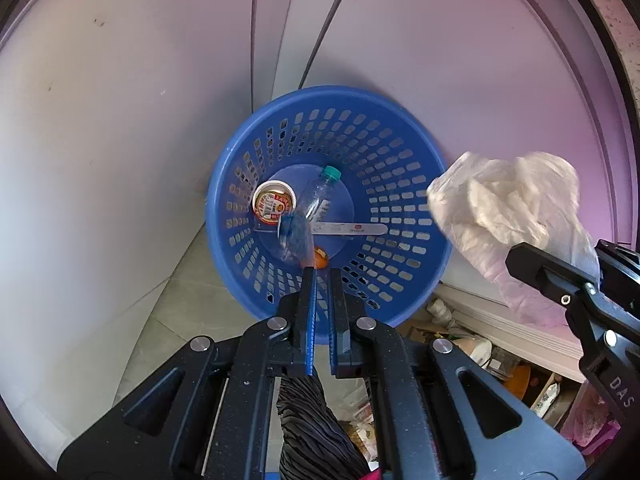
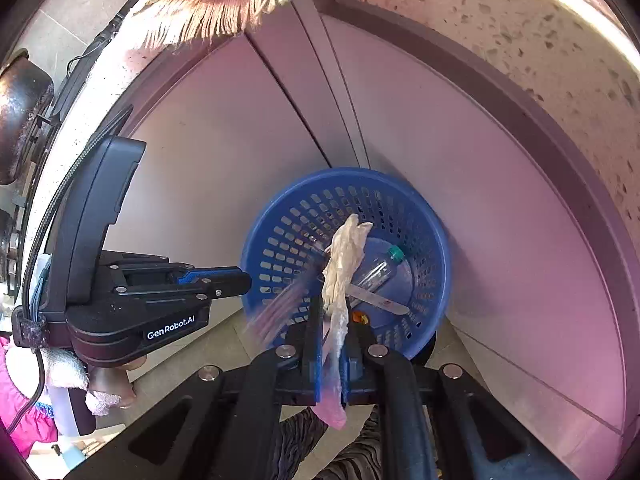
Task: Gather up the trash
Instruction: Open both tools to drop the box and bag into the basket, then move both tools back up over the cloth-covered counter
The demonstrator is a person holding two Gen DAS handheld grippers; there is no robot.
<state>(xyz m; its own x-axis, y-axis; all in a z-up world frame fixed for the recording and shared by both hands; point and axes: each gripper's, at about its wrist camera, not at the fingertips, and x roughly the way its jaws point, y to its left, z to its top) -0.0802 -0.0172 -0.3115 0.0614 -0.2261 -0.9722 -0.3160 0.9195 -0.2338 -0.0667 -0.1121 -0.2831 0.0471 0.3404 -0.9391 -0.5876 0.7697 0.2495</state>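
One blue perforated basket (image 1: 400,184) sits on the floor against the pale cabinet doors (image 1: 120,140), and both grippers hang right above it. Count what's inside: one clear plastic bottle (image 1: 316,196) with a green cap, one small round cup (image 1: 274,203) with a printed lid, one flat white stick (image 1: 352,229) lying across the bottom, and one orange bit (image 1: 320,258) near the wall, partly hidden.

Left gripper (image 1: 320,274), jaws together, and at their tips a blurred blue-and-clear wrapper (image 1: 296,236) over the basket's mouth; whether it's pinched or already loose, I cannot tell.

Right gripper (image 2: 334,320), jaws just barely apart, one crumpled whitish plastic bag (image 2: 344,256) running between them, its pink end trailing out behind. In the left wrist view that same bag bulges just beyond the basket's rim. Whether the pads grip it, cannot tell
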